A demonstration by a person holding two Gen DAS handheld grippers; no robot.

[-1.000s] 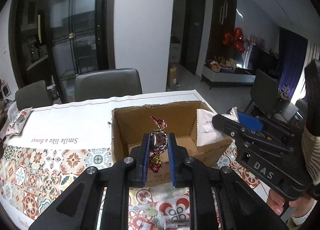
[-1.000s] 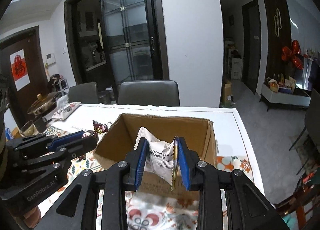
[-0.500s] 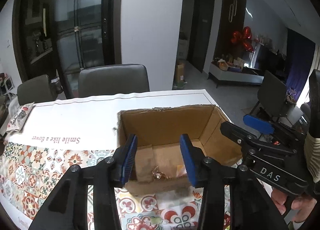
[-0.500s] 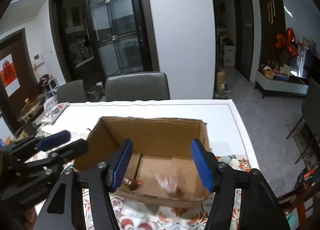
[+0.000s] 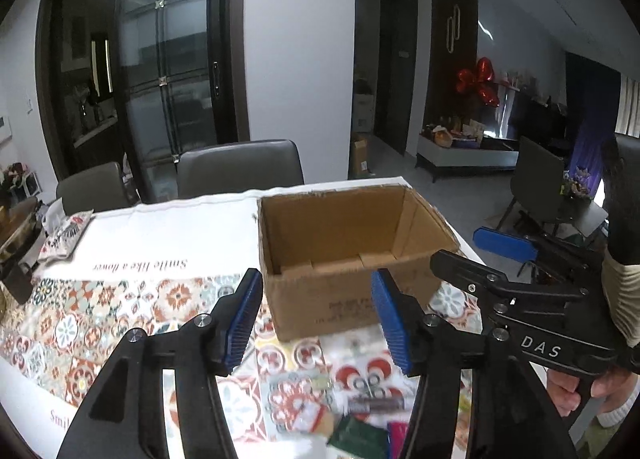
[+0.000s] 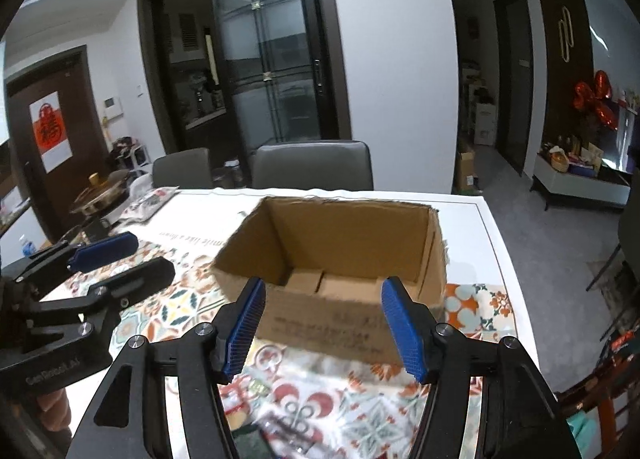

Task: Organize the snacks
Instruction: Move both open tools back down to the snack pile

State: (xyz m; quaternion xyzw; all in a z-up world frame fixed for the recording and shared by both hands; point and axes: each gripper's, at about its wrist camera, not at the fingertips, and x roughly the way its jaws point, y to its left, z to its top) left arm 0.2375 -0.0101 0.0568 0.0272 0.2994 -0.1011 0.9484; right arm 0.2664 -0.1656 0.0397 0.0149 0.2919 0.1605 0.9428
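Both grippers, left (image 5: 316,315) and right (image 6: 322,323), wide apart and empty, held just before the box (image 5: 344,255). Remaining snacks (image 5: 360,431) blurred on the cloth, below and nearer than the fingers, closest to the left gripper.

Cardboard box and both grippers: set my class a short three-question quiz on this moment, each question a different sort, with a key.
1. True or false: the left gripper holds a snack.
2. The cardboard box stands: A) on the patterned tablecloth; B) on a grey chair; C) on the floor.
3. Fill in: the right gripper fingers are ____.

Key: 1 false; 2 A; 3 open.
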